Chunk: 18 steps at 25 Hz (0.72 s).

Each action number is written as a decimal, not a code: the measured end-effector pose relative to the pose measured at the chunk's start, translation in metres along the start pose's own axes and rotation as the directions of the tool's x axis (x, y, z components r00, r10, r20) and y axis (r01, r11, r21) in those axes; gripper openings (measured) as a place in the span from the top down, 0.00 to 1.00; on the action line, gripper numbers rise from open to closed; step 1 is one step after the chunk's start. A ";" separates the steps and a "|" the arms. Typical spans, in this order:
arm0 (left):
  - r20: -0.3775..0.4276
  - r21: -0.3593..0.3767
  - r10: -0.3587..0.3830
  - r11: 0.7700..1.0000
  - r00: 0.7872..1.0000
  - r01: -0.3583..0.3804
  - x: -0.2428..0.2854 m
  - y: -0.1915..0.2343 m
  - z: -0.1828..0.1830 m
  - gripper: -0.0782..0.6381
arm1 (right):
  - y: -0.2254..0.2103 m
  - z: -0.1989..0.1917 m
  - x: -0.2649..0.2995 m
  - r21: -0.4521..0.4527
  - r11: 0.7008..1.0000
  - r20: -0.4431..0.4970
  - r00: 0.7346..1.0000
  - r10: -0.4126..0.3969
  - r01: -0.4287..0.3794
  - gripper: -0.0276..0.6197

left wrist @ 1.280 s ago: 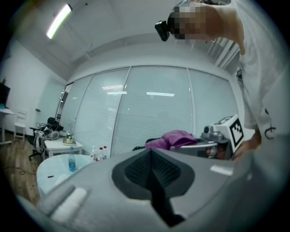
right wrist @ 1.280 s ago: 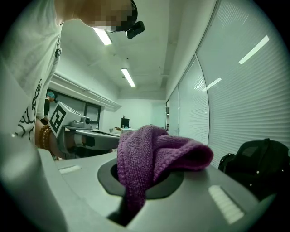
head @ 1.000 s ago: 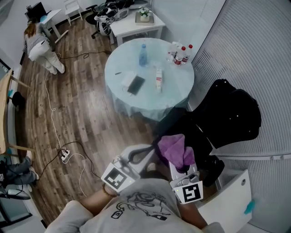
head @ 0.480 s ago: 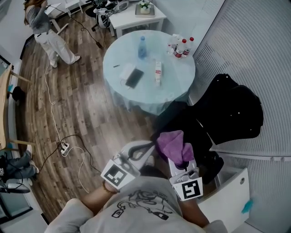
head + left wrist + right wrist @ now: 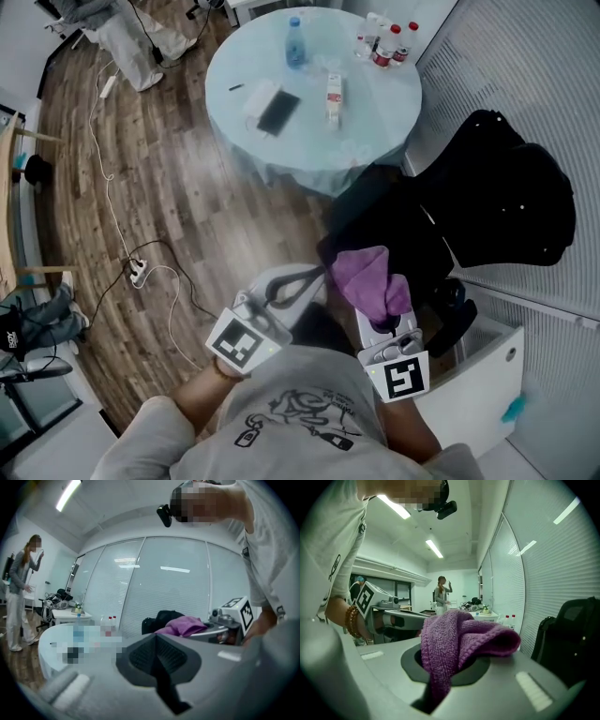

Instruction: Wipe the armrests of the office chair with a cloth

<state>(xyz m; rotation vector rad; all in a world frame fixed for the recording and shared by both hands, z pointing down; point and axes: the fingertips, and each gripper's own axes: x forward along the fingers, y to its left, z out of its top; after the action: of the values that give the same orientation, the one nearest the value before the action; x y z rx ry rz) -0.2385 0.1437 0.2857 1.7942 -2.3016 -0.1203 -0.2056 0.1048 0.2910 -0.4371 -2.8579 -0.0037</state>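
Note:
The black office chair stands at the right, by the blinds wall, with its seat toward me. My right gripper is shut on a bunched purple cloth, held just in front of the chair's near edge. In the right gripper view the cloth droops over the jaws of the right gripper, and the chair is to the right. My left gripper hangs beside it on the left, shut and empty. The left gripper view shows the left gripper with its jaws together, and the cloth beyond them.
A round glass-topped table carries bottles, a carton and a dark tablet. A power strip and cables lie on the wood floor. A white cabinet is at the lower right. A person stands far off.
The view has swung down and right, so the table and chair sit higher in frame. Both grippers and the cloth keep their pose. The distant person has walked toward the top edge.

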 end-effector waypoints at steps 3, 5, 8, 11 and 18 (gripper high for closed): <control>-0.029 -0.008 0.001 1.000 1.000 -0.002 0.008 0.010 -0.021 0.89 | -0.006 -0.019 0.009 0.011 1.000 -0.022 1.000 0.007 -0.007 0.91; -0.038 -0.013 0.000 1.000 0.999 -0.001 0.013 0.016 -0.032 0.89 | -0.011 -0.028 0.015 0.018 1.000 -0.027 1.000 0.007 -0.006 0.91; -0.048 -0.007 -0.010 1.000 0.999 0.010 0.020 0.024 -0.044 0.89 | -0.019 -0.037 0.025 0.022 1.000 -0.025 1.000 0.002 -0.002 0.91; -0.049 0.010 -0.016 1.000 0.999 0.016 0.026 0.034 -0.053 0.89 | -0.026 -0.049 0.038 0.007 1.000 -0.044 0.999 0.005 -0.005 0.91; -0.058 0.011 -0.003 1.000 0.998 0.004 0.046 0.068 -0.089 0.89 | -0.049 -0.096 0.081 -0.017 1.000 -0.089 0.996 0.009 -0.011 0.91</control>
<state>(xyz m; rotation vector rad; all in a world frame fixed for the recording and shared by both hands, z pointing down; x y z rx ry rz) -0.2938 0.1226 0.3914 1.7832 -2.2639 -0.0561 -0.2715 0.0777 0.4060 -0.4436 -2.7702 -0.0449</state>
